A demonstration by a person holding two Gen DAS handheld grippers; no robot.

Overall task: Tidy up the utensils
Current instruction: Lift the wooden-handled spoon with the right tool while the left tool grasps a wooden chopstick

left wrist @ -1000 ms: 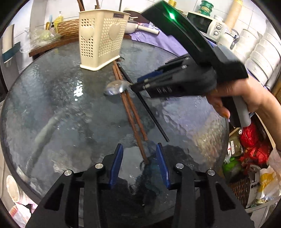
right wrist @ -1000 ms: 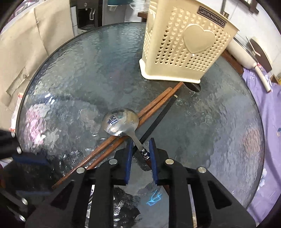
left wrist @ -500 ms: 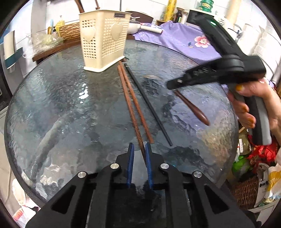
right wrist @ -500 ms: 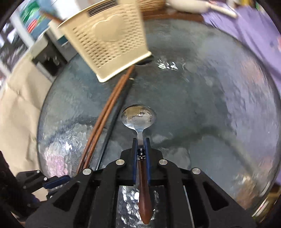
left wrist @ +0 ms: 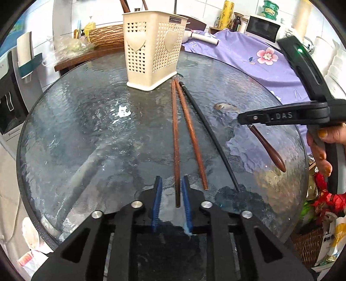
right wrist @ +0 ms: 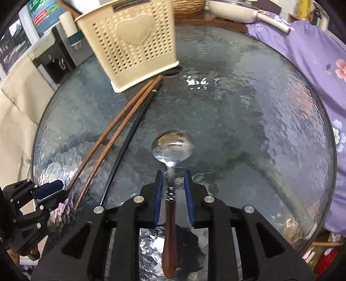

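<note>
A cream perforated utensil basket (left wrist: 151, 54) (right wrist: 129, 43) stands upright at the far side of the round glass table (left wrist: 75, 129). Two brown chopsticks (left wrist: 190, 134) (right wrist: 112, 134) and a black chopstick (left wrist: 212, 138) (right wrist: 127, 134) lie flat, running from the basket's foot toward me. My left gripper (left wrist: 171, 183) (right wrist: 58, 192) straddles the near end of the left brown chopstick; its jaws are opening and the pads stand clear of the stick. My right gripper (right wrist: 173, 175) (left wrist: 242, 120) straddles the neck of a wooden-handled metal spoon (right wrist: 173, 149) (left wrist: 268, 149); its jaws are opening too, with gaps on both sides.
A purple flowered cloth (left wrist: 248, 56) covers furniture right of the table. Behind the basket stand a wooden shelf with a wicker basket (left wrist: 103, 36) and a white pan (right wrist: 233, 10). A water dispenser (right wrist: 54, 62) is at the left. Bags and a hamper (left wrist: 313, 216) sit beyond the right rim.
The right gripper rolled and carried the spoon off the chopsticks to the right, then parted its pads. The left gripper narrowed onto a brown chopstick's end, then widened again.
</note>
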